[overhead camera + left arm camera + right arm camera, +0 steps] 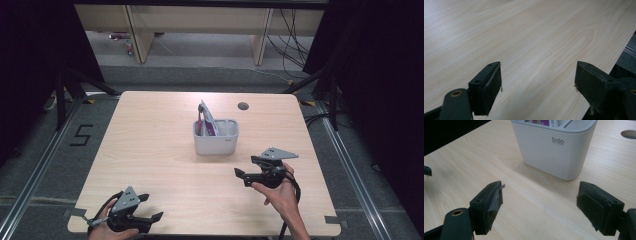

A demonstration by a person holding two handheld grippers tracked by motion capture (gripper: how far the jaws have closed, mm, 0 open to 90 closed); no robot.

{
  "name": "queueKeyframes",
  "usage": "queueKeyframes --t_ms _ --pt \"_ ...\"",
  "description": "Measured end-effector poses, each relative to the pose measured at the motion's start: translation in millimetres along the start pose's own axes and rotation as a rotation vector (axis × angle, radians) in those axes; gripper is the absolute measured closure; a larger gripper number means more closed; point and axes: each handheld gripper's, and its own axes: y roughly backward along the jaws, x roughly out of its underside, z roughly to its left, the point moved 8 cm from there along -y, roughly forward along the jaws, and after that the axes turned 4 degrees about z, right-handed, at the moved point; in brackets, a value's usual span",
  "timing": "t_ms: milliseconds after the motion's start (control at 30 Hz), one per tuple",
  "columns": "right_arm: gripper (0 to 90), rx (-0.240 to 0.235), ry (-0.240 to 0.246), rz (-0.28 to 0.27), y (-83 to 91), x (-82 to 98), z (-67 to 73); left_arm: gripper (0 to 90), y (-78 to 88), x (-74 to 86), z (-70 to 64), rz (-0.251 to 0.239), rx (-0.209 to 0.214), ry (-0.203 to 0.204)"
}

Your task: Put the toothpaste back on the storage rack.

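Left claw point(150, 207) rests parted and empty near my worktop's point(165, 165) front edge (parked clear, I judge). Centre: grey caddy point(216, 137), holding a purple-labelled tube point(209, 122), stands upright with bare wood all round. Right claw point(246, 176), parted, empty, faces the caddy, just short of it.

From where I sit, the table point(165, 165) is evenly and brightly lit from overhead, while black curtains swallow the high view at 9 and 3 o'clock. The holder point(554, 147) throws a soft shadow toward 7 o'clock. Both gripper views look slightly soft, with near jaws blurred; no glare.
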Motion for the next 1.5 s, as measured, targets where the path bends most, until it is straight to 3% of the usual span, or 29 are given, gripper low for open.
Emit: queueKeyframes --t_ms 67,133,167,200,300,333,367,433,467,533,567,600,633,733,867,933,1000,1067,1100,1200,1233,1267,1300,1333,1400,1500 --pt "21.2 0.001 0.028 -0.006 0.9 2.5 -0.3 21.3 0.1 0.5 -0.2 0.008 0.008 0.004" --pt "21.2 -0.004 0.021 -0.005 2.5 5.7 1.9 21.3 0.1 1.3 -0.2 0.011 0.001 0.004" --pt "21.2 -0.013 -0.004 -0.001 3.4 8.1 4.9 21.4 0.1 1.0 -0.5 0.007 0.001 0.003" --pt "21.1 -0.008 0.009 -0.004 3.8 9.7 4.7 21.4 1.7 1.8 0.0 0.027 0.005 -0.015" --pt "20.9 -0.009 0.033 0.0 3.7 17.4 5.5 21.5 0.8 1.8 -2.1 0.017 0.007 -0.013" --pt "20.8 0.002 0.01 0.013 5.0 21.4 6.5 21.5 -0.2 1.9 -2.5 0.004 0.0 -0.01" --pt "20.7 0.002 0.021 0.018 4.9 24.3 7.0 21.6 1.0 3.7 -1.2 0.025 0.004 -0.027" --pt "20.4 -0.012 0.019 0.023 4.7 29.7 9.0 21.7 1.8 4.4 -0.3 0.029 0.004 -0.026" --pt "20.4 0.005 0.022 0.017 5.6 31.8 8.1 21.7 1.9 4.2 0.0 0.022 0.003 -0.027" --pt "20.2 -0.011 -0.021 0.027 7.1 37.6 12.8 21.7 2.8 4.1 -0.1 0.02 -0.007 -0.021" --pt "20.0 -0.008 0.024 0.026 7.1 39.2 10.1 21.7 3.1 4.1 -0.2 0.021 -0.007 -0.023" --pt "20.0 -0.006 0.022 0.018 7.4 41.1 10.2 21.8 2.1 3.3 -1.8 0.005 -0.004 -0.004" --pt "19.9 -0.017 -0.013 0.028 7.9 44.4 13.9 21.8 2.0 3.6 -1.7 0.002 -0.005 -0.008" --pt "18.6 -0.005 0.027 0.032 9.1 50.6 12.5 21.8 2.7 3.7 -1.2 0.003 -0.008 -0.006" --pt "18.3 -0.031 0.006 0.033 11.7 57.5 18.9 21.8 3.7 5.8 -0.1 0.03 -0.002 -0.027" --pt "18.1 -0.03 0.006 0.027 14.1 60.3 20.4 21.8 2.3 4.8 -1.4 0.012 -0.003 -0.01" --pt "17.9 -0.028 0.026 0.021 15.3 63.2 21.7 21.8 3.3 5.9 0.2 0.024 -0.01 -0.025" --pt "17.5 -0.026 0.019 0.029 17.4 67.1 23.5 21.8 3.1 5.7 0.8 0.02 -0.015 -0.018" --pt "17.4 -0.035 -0.009 0.038 18.2 69.5 27.3 21.8 3.4 5.8 1.0 0.022 -0.014 -0.02" --pt "15.8 -0.02 0.025 0.035 20.0 72.1 27.4 21.8 3.3 5.8 1.0 0.021 -0.014 -0.021" --pt "15.7 -0.028 -0.03 0.054 22.4 74.9 32.7 21.8 3.1 5.9 0.7 0.023 -0.013 -0.021" --pt "15.7 -0.03 0.027 0.027 21.0 73.4 30.0 21.8 2.5 6.0 1.4 0.021 -0.018 -0.023" --pt "15.7 -0.034 0.008 0.033 21.8 74.6 32.5 21.8 2.3 6.4 2.0 0.024 -0.024 -0.027" --pt "15.7 -0.041 0.031 0.023 21.4 74.1 32.1 21.8 2.4 6.4 1.0 0.02 -0.013 -0.026" --pt "15.7 -0.044 0.01 0.025 22.0 75.7 34.4 21.8 2.6 6.1 0.7 0.018 -0.011 -0.021" --pt "15.7 -0.029 0.028 0.033 23.3 78.5 34.7 21.8 3.1 6.3 1.9 0.024 -0.017 -0.031"
